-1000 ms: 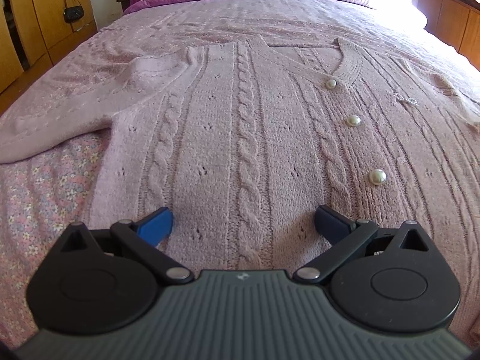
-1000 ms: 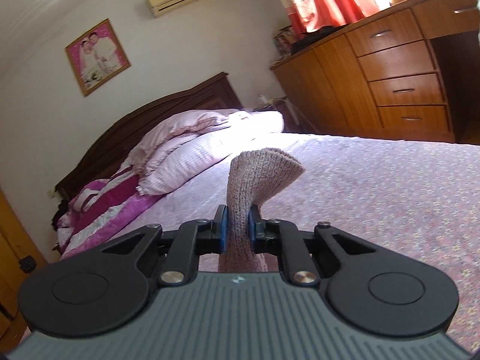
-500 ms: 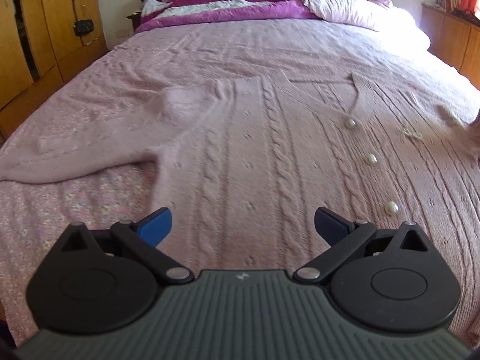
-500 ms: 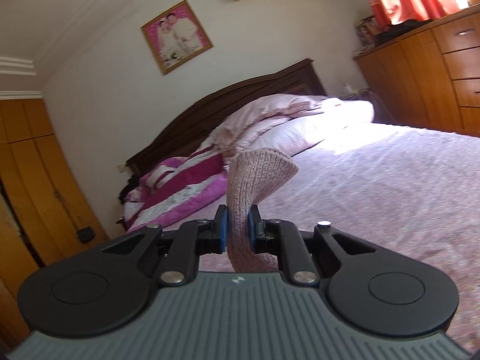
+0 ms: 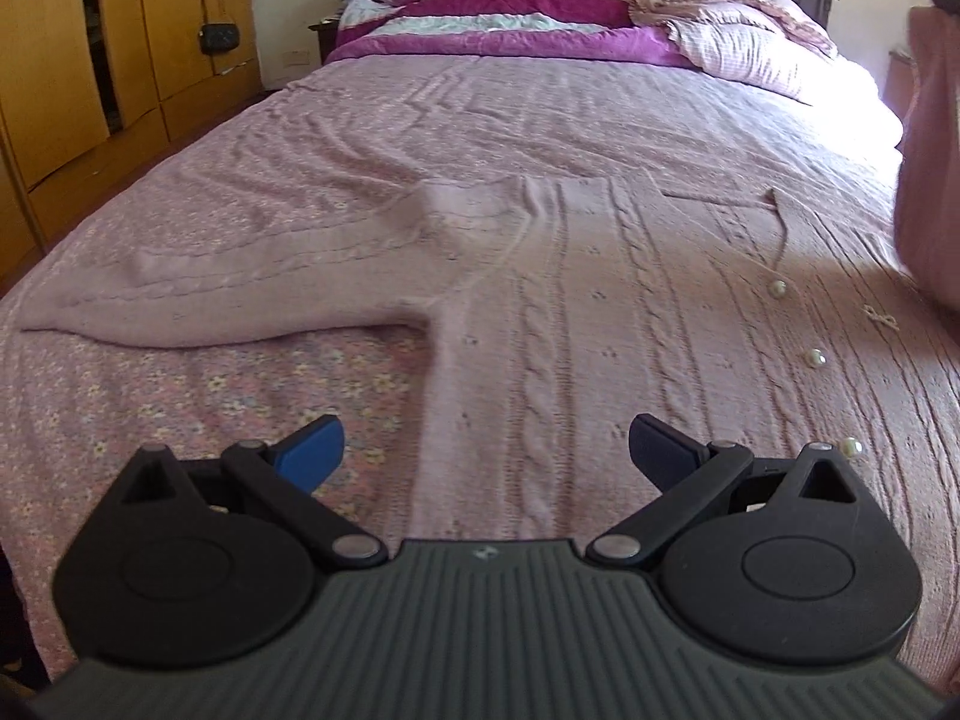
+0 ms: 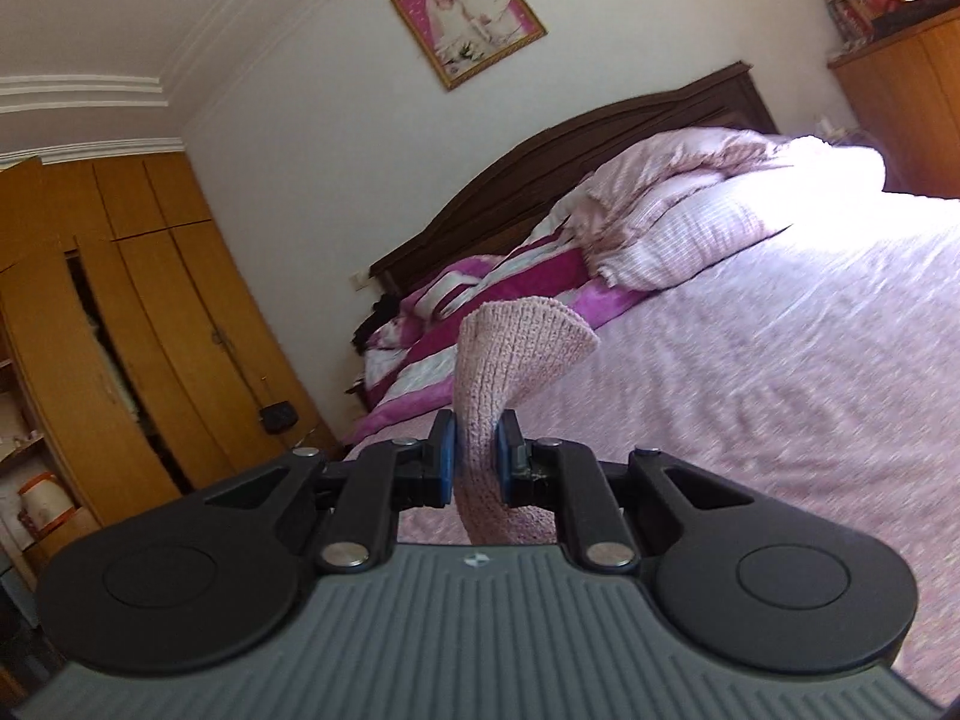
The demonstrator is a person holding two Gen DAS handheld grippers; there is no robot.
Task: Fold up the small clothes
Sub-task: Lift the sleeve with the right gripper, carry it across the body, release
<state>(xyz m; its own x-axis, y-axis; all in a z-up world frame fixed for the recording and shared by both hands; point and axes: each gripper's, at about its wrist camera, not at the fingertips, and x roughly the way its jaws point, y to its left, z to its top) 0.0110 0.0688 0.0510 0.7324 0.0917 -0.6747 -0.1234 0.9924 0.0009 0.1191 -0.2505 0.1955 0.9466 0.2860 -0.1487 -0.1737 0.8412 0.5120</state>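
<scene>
A pale pink cable-knit cardigan point(image 5: 600, 324) with pearl buttons point(image 5: 815, 357) lies flat on the bed. One sleeve point(image 5: 228, 288) stretches out to the left. My left gripper point(image 5: 486, 450) hovers open over the cardigan's lower left edge, nothing between its blue pads. At the right edge of that view, the other sleeve point(image 5: 930, 138) hangs lifted. My right gripper point(image 6: 475, 456) is shut on that sleeve's knitted cuff point(image 6: 510, 354), which sticks up between the pads, held above the bed.
The bed has a pink floral cover point(image 5: 180, 408). Pillows and a magenta striped quilt point(image 5: 510, 18) are piled at the dark headboard point(image 6: 570, 144). Wooden wardrobes point(image 5: 72, 60) stand on the left, a wooden dresser point(image 6: 900, 84) on the right. A framed picture point(image 6: 468, 15) hangs on the wall.
My right gripper has swung left across the bed with the cuff still pinched, bringing the wardrobe into view. My left gripper drew back and up a little, showing more of the bed.
</scene>
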